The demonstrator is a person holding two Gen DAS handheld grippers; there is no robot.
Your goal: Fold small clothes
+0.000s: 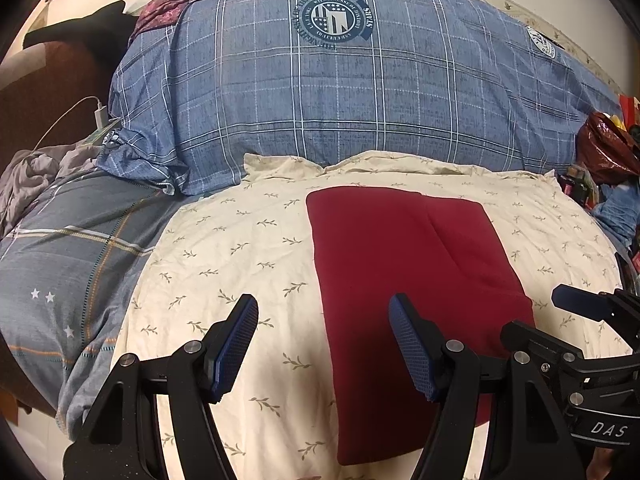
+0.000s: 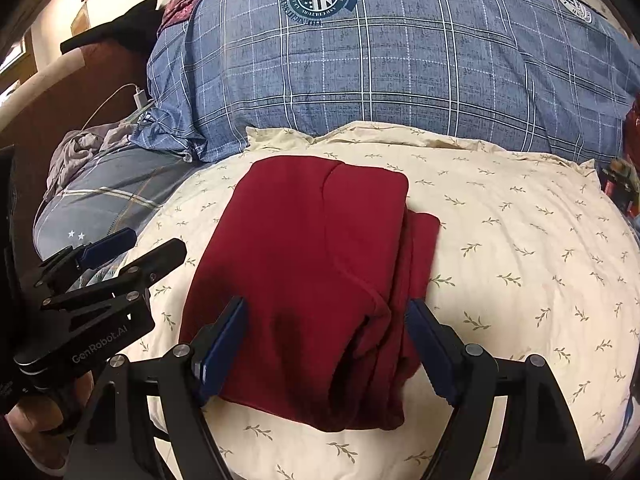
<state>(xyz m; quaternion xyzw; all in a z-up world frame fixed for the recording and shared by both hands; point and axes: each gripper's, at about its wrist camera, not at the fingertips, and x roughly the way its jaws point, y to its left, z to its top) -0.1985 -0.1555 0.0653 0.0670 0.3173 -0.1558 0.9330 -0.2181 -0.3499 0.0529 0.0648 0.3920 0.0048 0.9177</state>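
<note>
1. Red garment (image 2: 316,280): the task's thing. It lies already folded into a rough rectangle on the cream leaf-print pillow (image 2: 520,264), about in the pillow's middle, with layered edges showing on its right side and near corner.
2. Left tongs (image 1: 324,344): spread wide, holding nothing. They hover above the pillow's near-left part; one pad hangs over bare cream cloth, the other over the garment's left margin.
3. Right tongs (image 2: 326,344): spread wide, holding nothing. They straddle the garment's near end, with no pad seen pressing the cloth.
4. Step in hand, as I judge it: the folds look made, and the piece awaits either one last fold or a lift away. I cannot tell which.
5. Next move calls for: both tongs to come down on the near edge and catch every layer at once, since the stacked right side looks apt to slip apart.
6. Edges: the blue plaid duvet (image 1: 360,92) rises just behind the pillow's far edge and blocks a long forward sweep.
7. Open room: bare pillow lies on both sides of the garment, wider on the right in the right wrist view. The grey plaid bedding (image 1: 68,264) lies beyond the pillow's left edge.
</note>
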